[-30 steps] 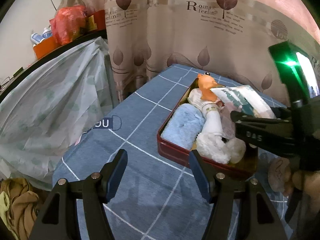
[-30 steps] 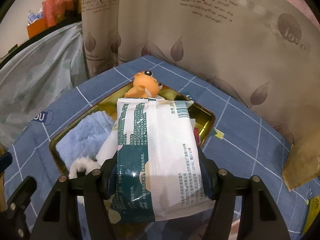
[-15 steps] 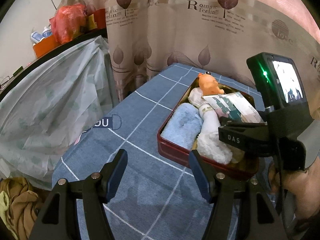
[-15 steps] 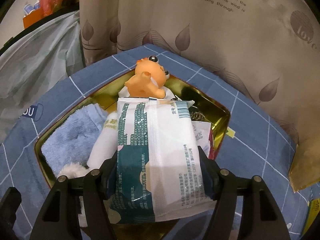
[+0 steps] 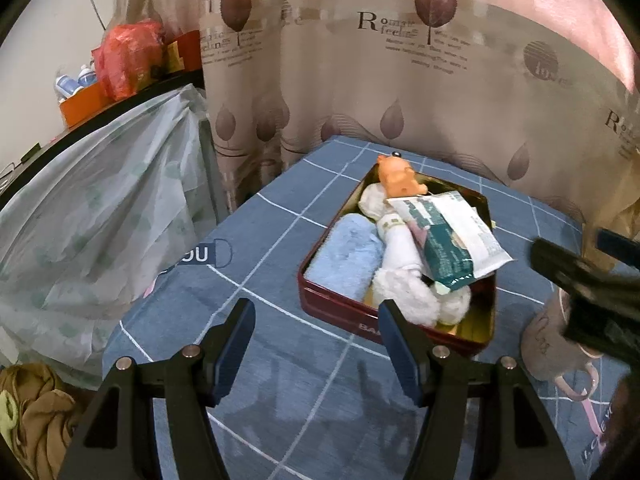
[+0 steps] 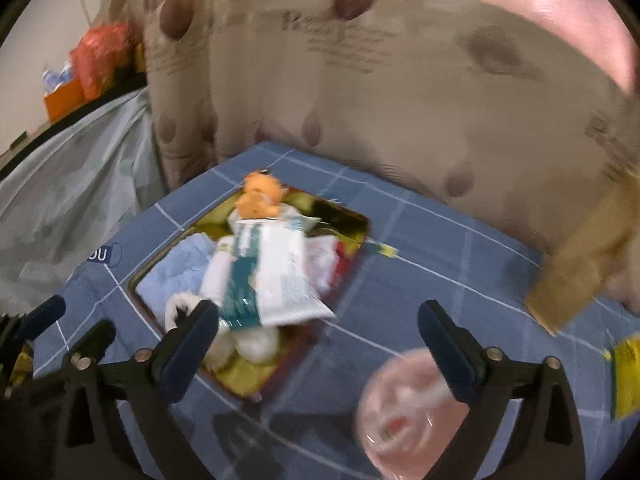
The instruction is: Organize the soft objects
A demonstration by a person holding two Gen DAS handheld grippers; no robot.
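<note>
Red tin (image 5: 362,322) with a gold inside, parked on the blue checked cloth (image 5: 256,264), pretty well stuffed now. Along its left side, a light blue towel (image 5: 346,258). Next to that, a white fluffy toy (image 5: 404,276) stretched lengthwise, with its furry end bunched up at the near wall. At the far end, an orange toy animal (image 5: 398,178) leaning against the rim. On top of the pile, a white and green packet (image 5: 448,240), lying slanted, near corner poking out over the tin's right edge. Same packet (image 6: 276,280) in the right wrist view, though blurry, draped over the toys and clear of both fingers.

Right gripper (image 6: 316,328): jaws have just been opening, now spread wide with nothing between them, hanging above the near end of the tin. Also visible as a dark blurred shape at the right edge of the left wrist view (image 5: 580,280).

Left gripper (image 5: 316,344): fingers apart too, empty, pointing down at the cloth just in front of the tin's near left corner, not touching anything.

Off to the right on the cloth, a pink rounded thing (image 6: 404,408), too smeared to tell exactly what. A brown paper bag (image 6: 588,256) further right, near the leaf-print curtain (image 5: 400,80). On the left, a big sheet of pale plastic (image 5: 96,208) draped over something.
</note>
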